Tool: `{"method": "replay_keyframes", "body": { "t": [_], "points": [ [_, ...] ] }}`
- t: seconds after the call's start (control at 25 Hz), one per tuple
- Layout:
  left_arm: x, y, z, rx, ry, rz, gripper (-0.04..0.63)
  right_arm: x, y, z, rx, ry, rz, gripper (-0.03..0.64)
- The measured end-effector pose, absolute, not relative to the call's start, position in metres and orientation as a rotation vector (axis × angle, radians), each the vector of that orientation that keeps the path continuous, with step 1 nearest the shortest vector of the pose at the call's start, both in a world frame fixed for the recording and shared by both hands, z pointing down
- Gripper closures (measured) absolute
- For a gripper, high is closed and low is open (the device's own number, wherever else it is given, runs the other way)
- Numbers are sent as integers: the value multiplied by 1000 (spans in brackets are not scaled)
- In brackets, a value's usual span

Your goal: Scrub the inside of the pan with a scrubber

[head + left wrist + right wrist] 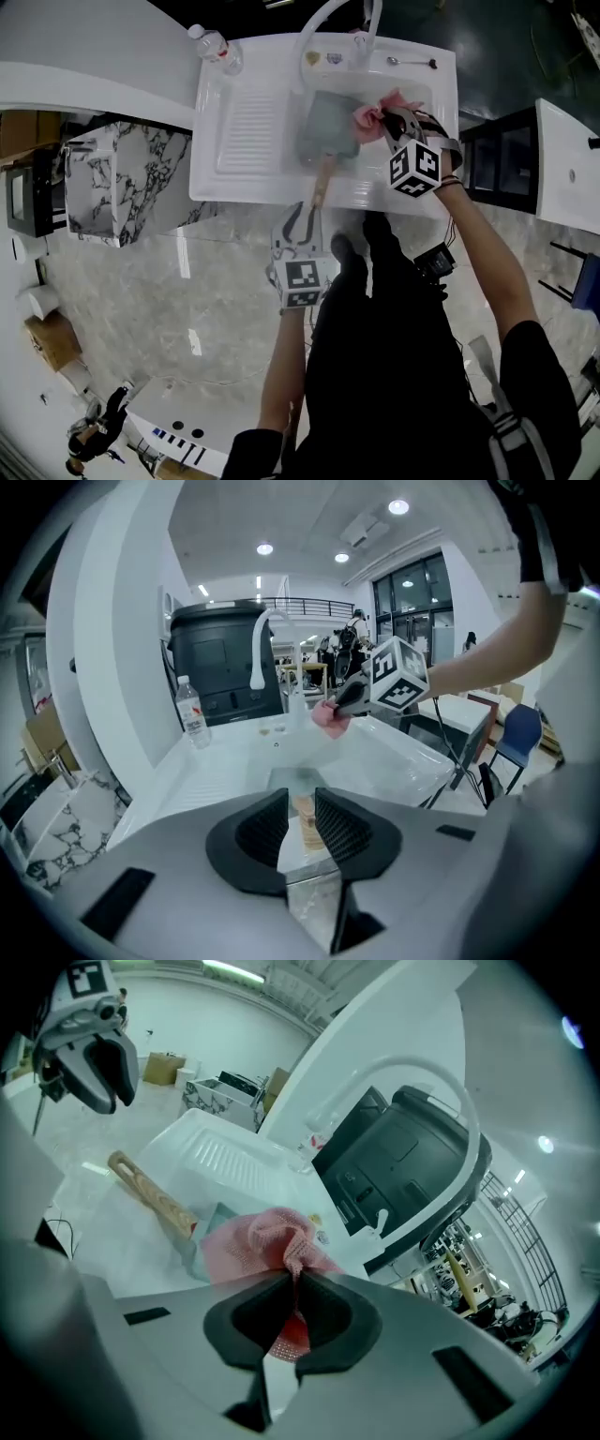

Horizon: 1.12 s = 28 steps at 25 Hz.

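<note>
One pan [323, 131] lies in the sink [234, 131], just ahead of both tongs. The right tongs [389, 125] are clamped on the one pink scrubber [367, 114], which is bunched at their tips over the pan's corner. The left tongs [306, 220] stand apart, with the pan's wooden handle [321, 183] in line ahead of them, ungripped. Beyond the tongs, one faucet [323, 19] arches over the pan. One bottle [217, 49] stands further left, and one spoon [411, 62] lies behind the right tongs.

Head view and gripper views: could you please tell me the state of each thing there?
Pan: lying in the sink, handle over the front rim.
Scrubber: bunched, pinched in the right gripper jaws.
Left gripper: jaws apart, empty, just short of the pan's handle.
Bottle: upright, capped.
</note>
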<state>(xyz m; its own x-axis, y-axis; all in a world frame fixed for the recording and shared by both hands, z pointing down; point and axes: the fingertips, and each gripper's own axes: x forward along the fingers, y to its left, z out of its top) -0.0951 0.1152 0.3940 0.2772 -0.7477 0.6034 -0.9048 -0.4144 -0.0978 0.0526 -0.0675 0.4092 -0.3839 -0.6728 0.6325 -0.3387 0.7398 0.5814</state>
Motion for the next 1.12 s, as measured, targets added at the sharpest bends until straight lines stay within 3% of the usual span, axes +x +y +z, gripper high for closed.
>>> {"method": "replay_keyframes", "body": {
  "t": [0.24, 0.48, 1.12],
  "points": [
    [-101, 138, 361, 2376, -1504, 728, 546, 68, -10, 360, 815, -2009, -510, 580],
    [-95, 151, 316, 2495, -1485, 612, 558, 80, 48, 315, 886, -2129, -460, 580],
    [-105, 187, 222, 2556, -1444, 261, 561, 105, 158, 180, 1225, -2730, 168, 581]
  ]
}}
